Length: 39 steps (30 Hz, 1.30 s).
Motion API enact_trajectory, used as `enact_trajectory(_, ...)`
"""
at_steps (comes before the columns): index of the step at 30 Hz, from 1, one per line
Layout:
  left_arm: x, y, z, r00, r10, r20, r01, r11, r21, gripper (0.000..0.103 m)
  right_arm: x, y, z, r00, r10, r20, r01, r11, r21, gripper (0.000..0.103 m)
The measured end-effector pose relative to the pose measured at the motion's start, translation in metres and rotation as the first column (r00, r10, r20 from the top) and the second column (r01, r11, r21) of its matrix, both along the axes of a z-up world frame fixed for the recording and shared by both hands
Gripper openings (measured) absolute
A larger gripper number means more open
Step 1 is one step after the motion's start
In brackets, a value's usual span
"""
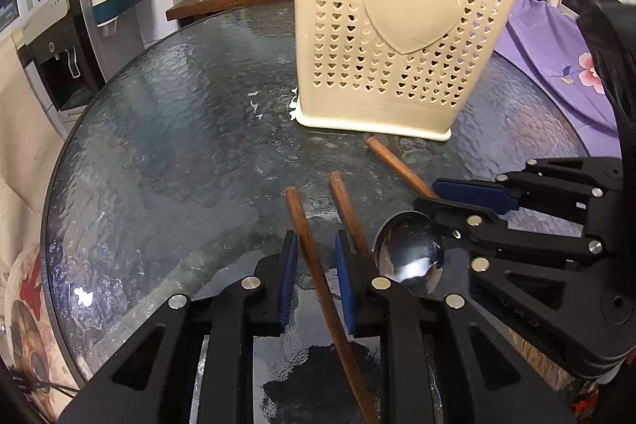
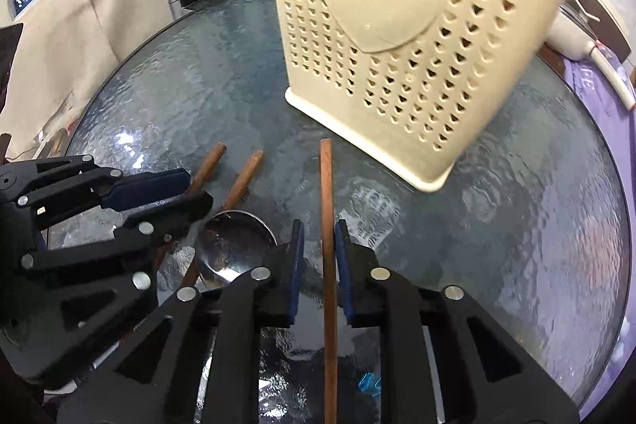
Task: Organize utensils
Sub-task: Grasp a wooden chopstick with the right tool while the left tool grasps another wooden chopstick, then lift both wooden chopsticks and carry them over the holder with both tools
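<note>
Holder (image 1: 397,38) blocks ahead; glass table (image 1: 179,130) open left.

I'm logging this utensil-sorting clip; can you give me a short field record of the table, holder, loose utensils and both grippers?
table: round textured glass top
holder: cream, heart-perforated, upright, handles already inside
loose: left chopstick, middle chopstick, right chopstick, metal spoon, all lying flat
left gripper: astride left chopstick, pads not clamped
right gripper: astride right chopstick, pads not clamped
</note>
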<state>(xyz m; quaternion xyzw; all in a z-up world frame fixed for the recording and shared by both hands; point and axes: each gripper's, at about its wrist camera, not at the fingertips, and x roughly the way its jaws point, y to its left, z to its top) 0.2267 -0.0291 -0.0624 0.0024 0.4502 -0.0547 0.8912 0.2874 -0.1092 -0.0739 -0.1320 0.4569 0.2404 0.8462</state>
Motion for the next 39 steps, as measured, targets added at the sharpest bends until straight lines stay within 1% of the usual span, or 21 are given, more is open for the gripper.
enact_trajectory(3,-0.002,0.000,-0.001,1.000,0.002,-0.001,-0.002,1.000,-0.012,0.018,0.001,0.007,0.000,1.000,0.028,0.001,-0.028,1.000,-0.013,0.009)
enact_trajectory(5,-0.004,0.000,-0.001,1.000,0.003,0.001,-0.003,1.000,-0.011,0.016,0.002,0.012,0.001,0.999,0.043,0.007,-0.042,0.998,-0.035,0.007)
enact_trajectory(8,-0.009,-0.002,-0.002,1.000,0.003,0.004,-0.003,1.000,-0.007,0.013,0.003,0.019,-0.001,0.999,0.043,0.018,-0.042,0.998,-0.050,0.007)
enact_trajectory(10,-0.011,-0.002,-0.002,1.000,0.004,0.003,-0.004,1.000,-0.013,0.010,0.003,0.020,-0.002,0.999,0.036,0.018,-0.035,0.999,-0.039,0.007)
enact_trajectory(19,-0.014,-0.004,-0.003,1.000,0.010,0.011,-0.009,1.000,-0.018,0.009,-0.005,0.014,-0.005,0.998,0.029,0.055,-0.027,0.999,-0.032,0.007)
enact_trajectory(27,-0.011,-0.002,-0.003,1.000,0.013,0.009,-0.013,1.000,-0.029,0.009,-0.007,0.002,-0.003,0.999,0.003,0.054,-0.004,1.000,0.010,0.007)
enact_trajectory(31,-0.009,0.000,-0.002,1.000,0.014,0.009,-0.014,0.999,-0.044,0.008,-0.014,-0.006,0.007,0.997,-0.002,0.083,-0.002,0.999,0.047,0.007)
enact_trajectory(35,-0.011,0.003,0.008,0.999,0.011,0.038,-0.008,0.998,-0.062,0.007,-0.021,-0.014,0.020,0.993,-0.015,0.119,0.004,0.996,0.087,0.007)
enact_trajectory(39,-0.015,0.006,0.027,0.996,0.005,0.088,0.002,0.997,-0.080,0.007,-0.028,-0.026,0.035,0.987,-0.023,0.158,0.002,0.992,0.130,0.007)
